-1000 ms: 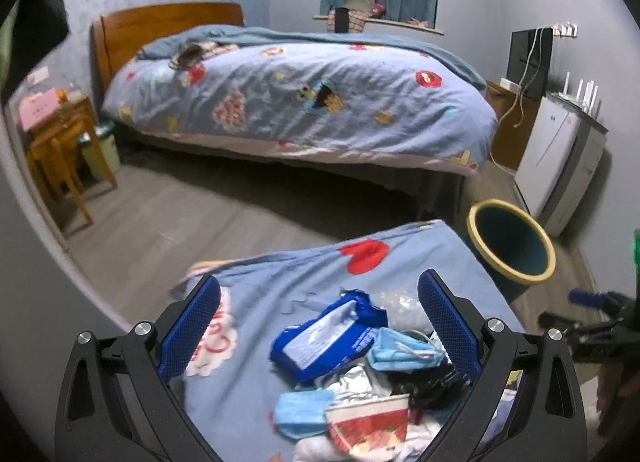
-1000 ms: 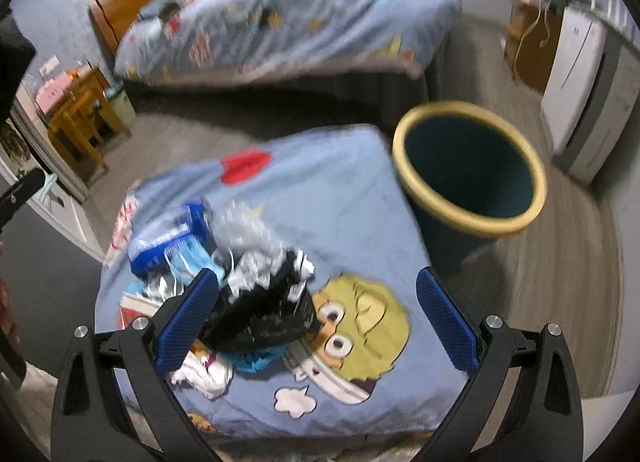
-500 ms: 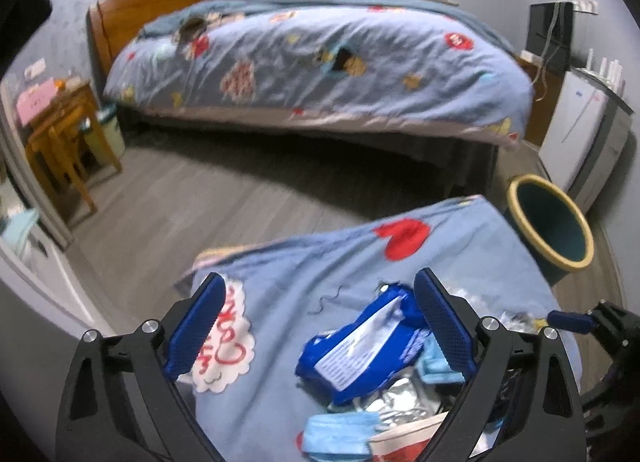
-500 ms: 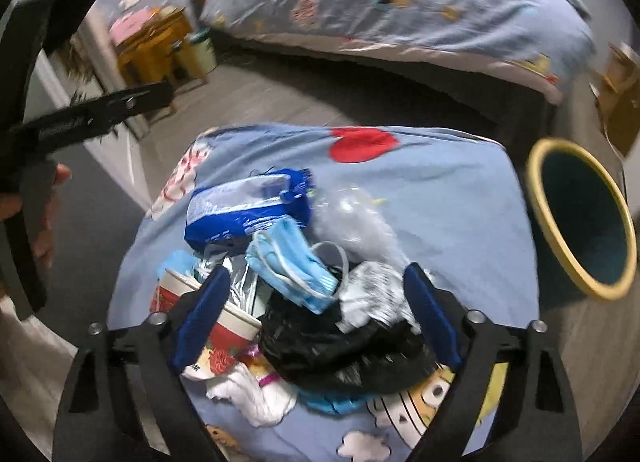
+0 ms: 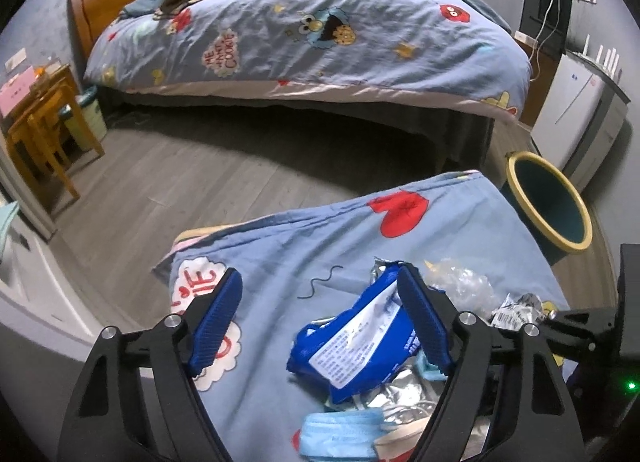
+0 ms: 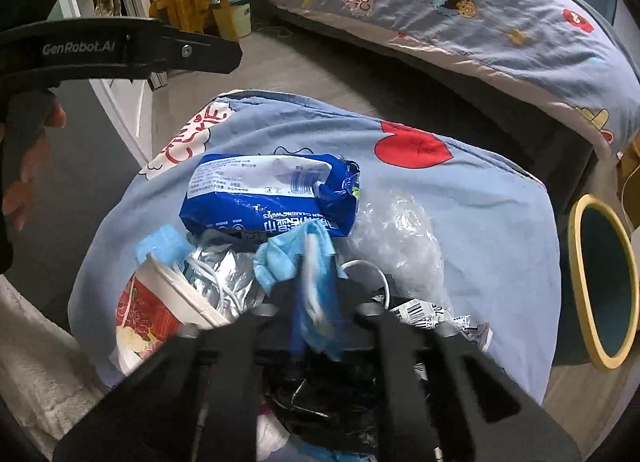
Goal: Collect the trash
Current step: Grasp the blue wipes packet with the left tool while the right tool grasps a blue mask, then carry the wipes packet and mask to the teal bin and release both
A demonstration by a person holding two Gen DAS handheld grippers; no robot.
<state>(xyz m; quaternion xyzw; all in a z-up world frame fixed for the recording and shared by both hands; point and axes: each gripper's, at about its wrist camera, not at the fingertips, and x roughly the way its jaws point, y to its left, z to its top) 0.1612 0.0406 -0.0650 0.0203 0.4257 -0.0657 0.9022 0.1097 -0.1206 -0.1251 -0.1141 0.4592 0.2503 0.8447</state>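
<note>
Trash pile is lying on the blue cartoon cloth, bin sitting just beside the cloth's right edge. Right gripper is clamped fully on the blue face mask atop the pile; mask is soft, light and floppy, so pinching bunched fabric looks fine. Left gripper jaws are closing, wide yet, around the blue wipes pack, with no squeeze visible. Pack looks crinkly, slick and light; best taken across its middle.
</note>
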